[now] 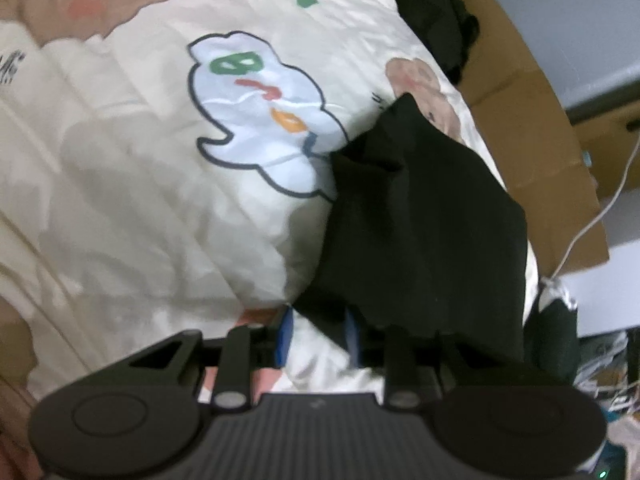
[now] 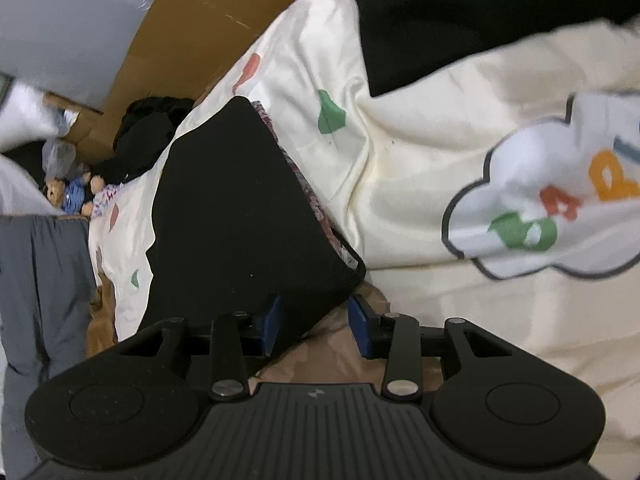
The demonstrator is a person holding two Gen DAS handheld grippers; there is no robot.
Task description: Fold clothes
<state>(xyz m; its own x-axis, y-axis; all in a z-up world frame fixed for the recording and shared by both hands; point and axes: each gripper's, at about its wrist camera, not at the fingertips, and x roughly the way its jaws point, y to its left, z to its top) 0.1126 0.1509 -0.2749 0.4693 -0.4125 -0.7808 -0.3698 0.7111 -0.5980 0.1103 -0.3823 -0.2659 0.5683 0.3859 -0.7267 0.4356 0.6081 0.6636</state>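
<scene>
Bedsheet lies open leftward; cardboard box blocks right.

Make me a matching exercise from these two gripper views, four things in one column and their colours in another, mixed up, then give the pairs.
Things:
1. garment
2. cardboard box
3. bedsheet
4. finger pads

Colours:
A. brown
B. blue
C. black
D. cream

Pairs: 1-C, 2-A, 3-D, 4-B

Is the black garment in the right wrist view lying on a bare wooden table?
No, the black garment lies on a cream cartoon-print bedsheet.
</scene>
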